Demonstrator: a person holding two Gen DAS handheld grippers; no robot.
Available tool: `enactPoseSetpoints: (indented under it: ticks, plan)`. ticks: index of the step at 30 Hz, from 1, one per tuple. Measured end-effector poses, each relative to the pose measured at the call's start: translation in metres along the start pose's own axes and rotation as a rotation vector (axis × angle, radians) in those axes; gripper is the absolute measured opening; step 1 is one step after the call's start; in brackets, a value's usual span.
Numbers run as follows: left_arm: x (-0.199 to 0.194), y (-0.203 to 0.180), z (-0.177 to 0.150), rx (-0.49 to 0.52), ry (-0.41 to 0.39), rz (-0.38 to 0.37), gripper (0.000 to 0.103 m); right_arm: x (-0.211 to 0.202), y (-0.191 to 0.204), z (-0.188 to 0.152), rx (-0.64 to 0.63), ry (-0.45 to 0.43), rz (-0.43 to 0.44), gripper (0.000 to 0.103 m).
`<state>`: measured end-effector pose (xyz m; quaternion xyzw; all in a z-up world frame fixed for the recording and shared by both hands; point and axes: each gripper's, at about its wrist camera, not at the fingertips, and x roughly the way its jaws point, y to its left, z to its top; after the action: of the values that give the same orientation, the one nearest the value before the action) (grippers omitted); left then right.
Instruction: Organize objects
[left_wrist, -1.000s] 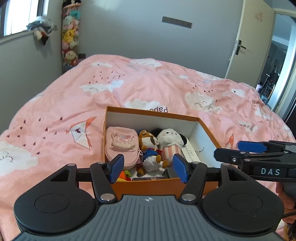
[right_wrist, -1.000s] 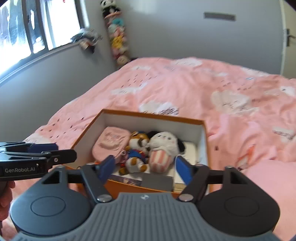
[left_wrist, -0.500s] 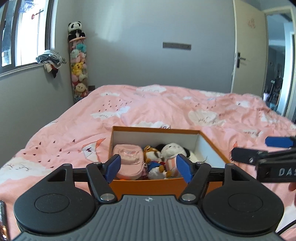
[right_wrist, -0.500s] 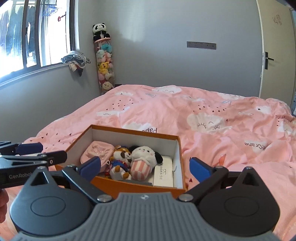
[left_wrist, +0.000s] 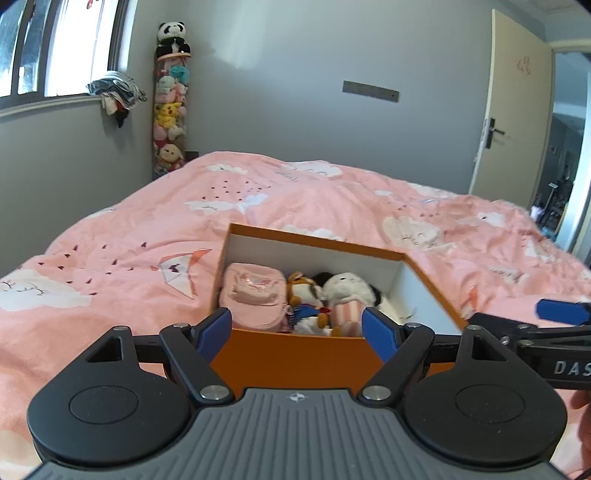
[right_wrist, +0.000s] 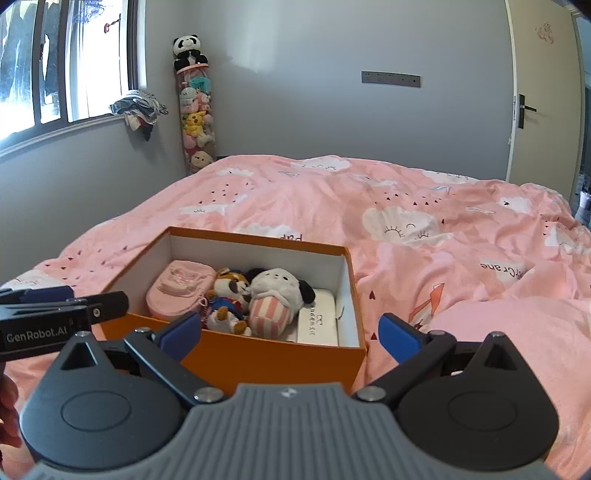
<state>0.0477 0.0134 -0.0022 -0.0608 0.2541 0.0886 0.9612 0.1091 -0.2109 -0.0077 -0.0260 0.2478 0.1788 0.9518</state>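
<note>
The orange box (right_wrist: 258, 358) lay at twelve o'clock of both grippers; left gripper (left_wrist: 297, 330) was opening, right gripper (right_wrist: 290, 338) gaped empty.

Panda plush (right_wrist: 189, 47) – grey wall (right_wrist: 295, 122)

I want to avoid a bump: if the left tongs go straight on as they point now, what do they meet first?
Probably the near wall of the orange box, just ahead between the opening left tongs; nothing is between them. Depth is uncertain.
</note>
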Motion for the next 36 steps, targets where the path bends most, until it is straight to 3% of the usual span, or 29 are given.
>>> enactPoseSetpoints:
  ticks: [6,18,36]
  plan:
    - [0.018,-0.001,-0.012,0.036,0.039,0.045,0.094,0.015,0.0,-0.008,0.028,0.007,-0.014,0.102]
    - [0.028,0.0,-0.02,0.035,0.066,0.037,0.094,0.035,0.002,-0.019,0.013,0.055,-0.027,0.102]
    - [0.026,0.003,-0.02,0.031,0.078,0.044,0.094,0.03,0.006,-0.019,0.002,0.049,-0.022,0.102]
